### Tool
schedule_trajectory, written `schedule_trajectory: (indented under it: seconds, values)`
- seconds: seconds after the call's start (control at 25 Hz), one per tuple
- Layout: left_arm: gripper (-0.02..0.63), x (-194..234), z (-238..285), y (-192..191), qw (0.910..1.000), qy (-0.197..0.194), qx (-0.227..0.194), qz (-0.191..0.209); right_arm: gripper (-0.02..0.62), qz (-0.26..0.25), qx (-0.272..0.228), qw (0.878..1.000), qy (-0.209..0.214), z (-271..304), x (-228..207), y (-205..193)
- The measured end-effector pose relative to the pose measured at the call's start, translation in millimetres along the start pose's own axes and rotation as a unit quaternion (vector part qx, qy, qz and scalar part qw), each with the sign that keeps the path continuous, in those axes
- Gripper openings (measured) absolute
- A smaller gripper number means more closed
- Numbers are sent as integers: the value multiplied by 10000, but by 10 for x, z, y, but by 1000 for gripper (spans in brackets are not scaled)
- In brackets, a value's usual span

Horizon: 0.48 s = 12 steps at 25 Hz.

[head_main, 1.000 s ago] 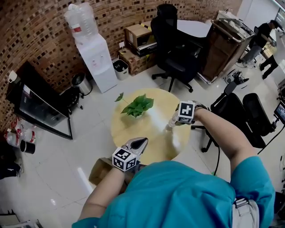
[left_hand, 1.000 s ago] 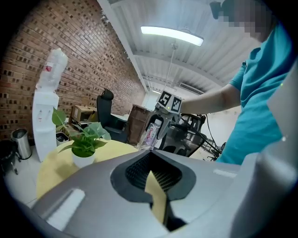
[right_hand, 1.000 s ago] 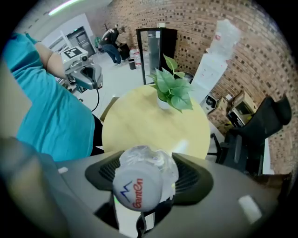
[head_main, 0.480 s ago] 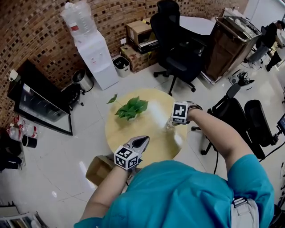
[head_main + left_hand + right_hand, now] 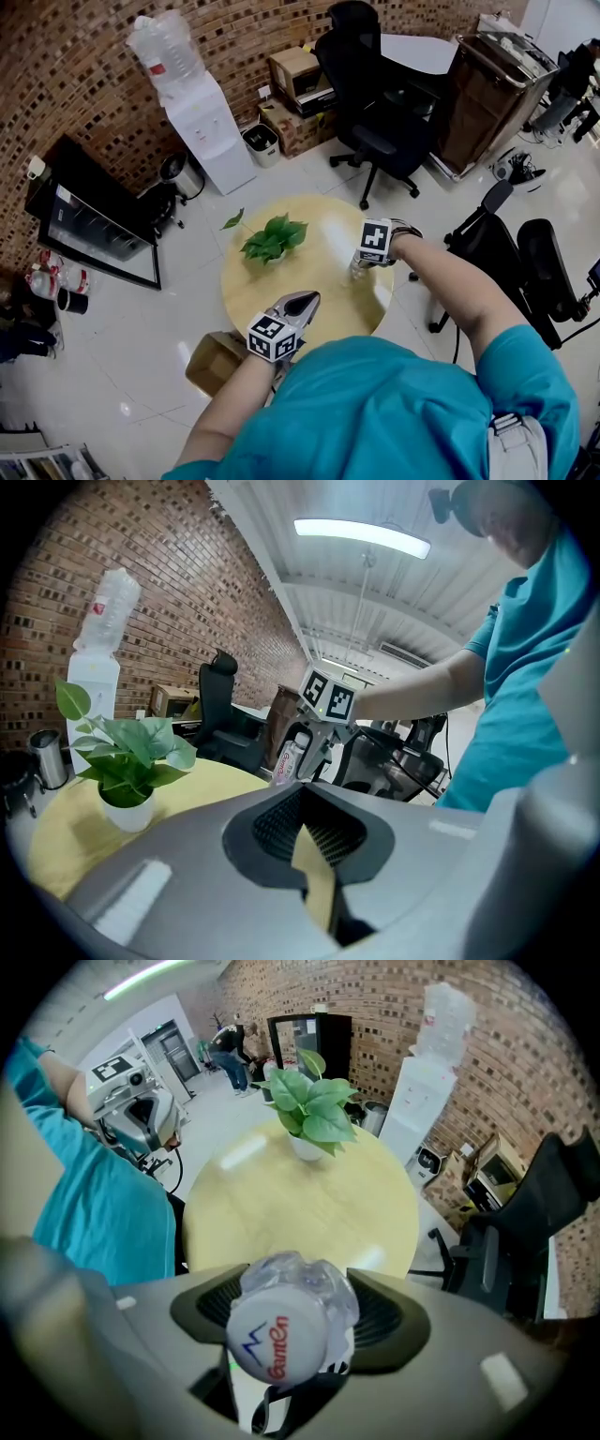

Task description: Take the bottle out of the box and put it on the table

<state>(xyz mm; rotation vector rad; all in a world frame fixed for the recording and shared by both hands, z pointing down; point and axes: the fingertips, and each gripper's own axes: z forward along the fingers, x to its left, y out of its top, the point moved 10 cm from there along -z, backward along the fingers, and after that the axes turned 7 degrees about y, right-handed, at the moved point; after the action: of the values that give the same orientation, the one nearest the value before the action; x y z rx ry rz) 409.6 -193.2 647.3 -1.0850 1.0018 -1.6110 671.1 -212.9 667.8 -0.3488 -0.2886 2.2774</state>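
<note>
My right gripper [image 5: 360,270] points steeply down over the right part of the round yellow table [image 5: 309,272] and is shut on a clear plastic bottle [image 5: 356,272]. In the right gripper view the bottle's white cap [image 5: 279,1340] sits between the pads. The left gripper view shows the bottle [image 5: 285,759] upright just at the tabletop; I cannot tell whether it touches. My left gripper [image 5: 300,301] hangs at the table's near edge, shut and holding nothing. The cardboard box [image 5: 212,360] stands on the floor to its left.
A potted green plant [image 5: 270,238] stands on the table's far left part. Black office chairs [image 5: 380,141] stand beyond the table and at the right [image 5: 525,272]. A water dispenser [image 5: 208,131] stands against the brick wall.
My right gripper has come down with the bottle toward the tabletop. My left gripper has moved forward at the table's near edge, still shut.
</note>
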Motion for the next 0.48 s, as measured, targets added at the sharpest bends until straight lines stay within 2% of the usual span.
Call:
schedule_trajectory:
  seconds: [0.12, 0.28, 0.32, 0.44, 0.48]
  values:
    - [0, 33, -19, 50, 10000, -68, 25, 23, 327, -11, -36, 10000, -6, -29, 43, 6]
    - [0, 110, -82, 89, 9998, -197, 71, 53, 344, -29, -110, 9997, -225, -14, 63, 20]
    - [0, 138, -114, 93, 9997, -229, 74, 53, 356, 7, -122, 9997, -217, 2, 81, 25]
    - [0, 228, -212, 124, 9994, -324, 82, 55, 374, 413, -103, 9989, 186, 15, 224, 21]
    - [0, 256, -240, 139, 9993, -353, 87, 51, 386, 397, -154, 9991, 8, -2, 195, 29]
